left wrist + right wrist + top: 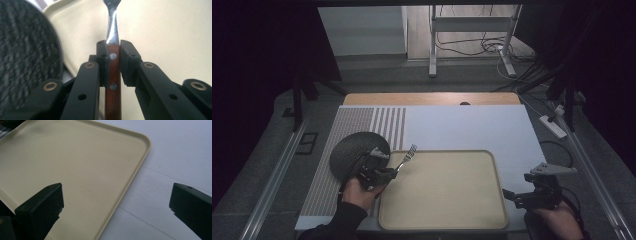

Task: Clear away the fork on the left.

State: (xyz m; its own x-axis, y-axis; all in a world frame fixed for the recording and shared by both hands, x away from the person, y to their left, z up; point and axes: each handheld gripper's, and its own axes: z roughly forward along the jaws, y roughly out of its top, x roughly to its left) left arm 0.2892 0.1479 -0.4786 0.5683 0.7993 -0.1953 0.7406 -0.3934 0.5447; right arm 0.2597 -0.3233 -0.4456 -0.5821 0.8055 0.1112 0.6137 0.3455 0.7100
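A fork (407, 156) with a steel head and a red-brown riveted wooden handle (113, 85) is held in my left gripper (384, 173), which is shut on the handle. The fork points up and to the right over the left edge of a beige tray (447, 192). In the left gripper view the pads (103, 53) clamp the handle just below the metal neck (112, 27). My right gripper (518, 196) hovers beside the tray's right edge (140, 167), jaws wide apart with nothing between them.
A dark round woven placemat (353, 150) lies left of the tray, partly under my left hand. A white mat (472, 127) with a dotted and striped strip on its left covers the table. A stand and cables sit on the floor beyond.
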